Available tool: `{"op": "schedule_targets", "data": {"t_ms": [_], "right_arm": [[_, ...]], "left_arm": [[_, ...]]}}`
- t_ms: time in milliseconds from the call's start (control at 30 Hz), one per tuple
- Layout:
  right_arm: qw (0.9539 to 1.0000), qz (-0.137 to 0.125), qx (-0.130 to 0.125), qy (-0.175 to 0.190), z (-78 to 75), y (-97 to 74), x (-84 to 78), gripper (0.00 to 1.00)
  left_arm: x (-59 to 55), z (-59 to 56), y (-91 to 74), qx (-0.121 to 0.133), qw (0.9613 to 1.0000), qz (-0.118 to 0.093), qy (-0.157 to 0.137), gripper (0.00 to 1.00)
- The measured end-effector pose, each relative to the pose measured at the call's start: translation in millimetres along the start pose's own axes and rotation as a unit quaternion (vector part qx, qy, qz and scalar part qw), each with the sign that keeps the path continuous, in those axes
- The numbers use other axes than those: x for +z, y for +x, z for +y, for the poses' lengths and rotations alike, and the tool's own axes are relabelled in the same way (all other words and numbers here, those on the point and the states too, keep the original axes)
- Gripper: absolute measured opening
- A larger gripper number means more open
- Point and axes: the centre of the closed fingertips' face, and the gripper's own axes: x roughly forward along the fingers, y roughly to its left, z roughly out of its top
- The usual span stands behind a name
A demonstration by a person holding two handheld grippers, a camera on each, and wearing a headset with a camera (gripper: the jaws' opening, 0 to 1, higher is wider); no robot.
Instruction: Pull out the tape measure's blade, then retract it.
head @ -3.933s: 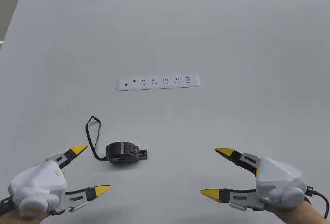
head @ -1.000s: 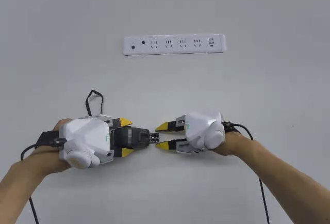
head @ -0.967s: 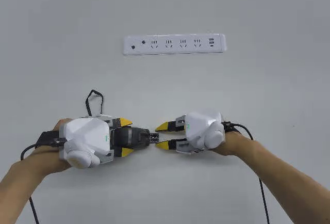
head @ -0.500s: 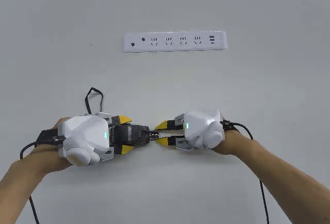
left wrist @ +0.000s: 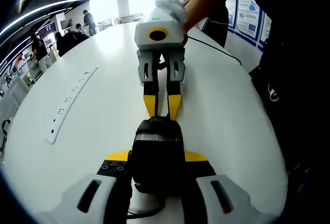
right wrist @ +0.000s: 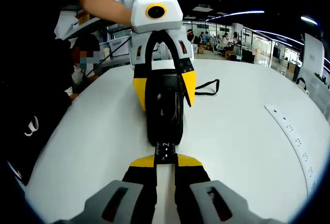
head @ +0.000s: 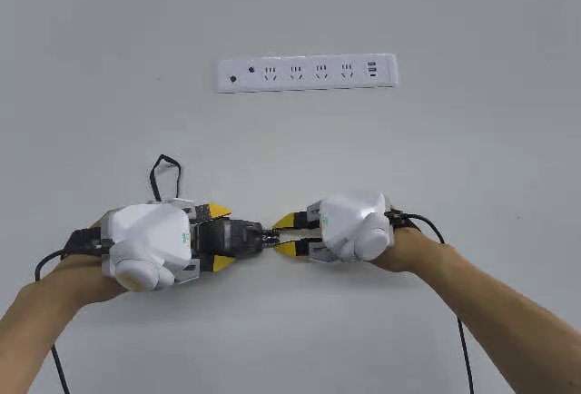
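Note:
A black tape measure (head: 240, 238) lies on the white table, and my left gripper (head: 222, 237) is shut on its case from the left. In the left gripper view the case (left wrist: 157, 152) fills the space between the yellow fingertips (left wrist: 117, 156). My right gripper (head: 284, 236) faces it from the right, shut on the blade's end hook (head: 270, 239). The right gripper view shows the hook (right wrist: 165, 149) pinched at the yellow fingertips (right wrist: 142, 162), right against the case (right wrist: 164, 105). No blade length shows outside the case. The black wrist strap (head: 164, 176) loops behind the left gripper.
A white power strip (head: 307, 73) lies across the table beyond the grippers, also seen as the power strip (left wrist: 67, 105) and the power strip (right wrist: 296, 136). A cable (head: 440, 235) trails from the right gripper along the person's forearm. Bare table (head: 454, 140) surrounds the work.
Earlier both grippers were open and apart with the tape measure lying free. Since a second ago the right gripper has edged left and shut on the end hook; the left still holds the case.

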Motion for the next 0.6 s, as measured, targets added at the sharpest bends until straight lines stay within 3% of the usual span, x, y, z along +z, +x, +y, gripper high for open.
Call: {"op": "schedule_targets", "data": {"t_ms": [600], "right_arm": [[1.0000, 0.007, 0.002, 0.000, 0.0, -13.6, -6.1, 0.10]], "left_arm": [[-3.7, 0.1, 0.0, 0.003, 1.0000, 0.004, -0.003, 0.32]]}}
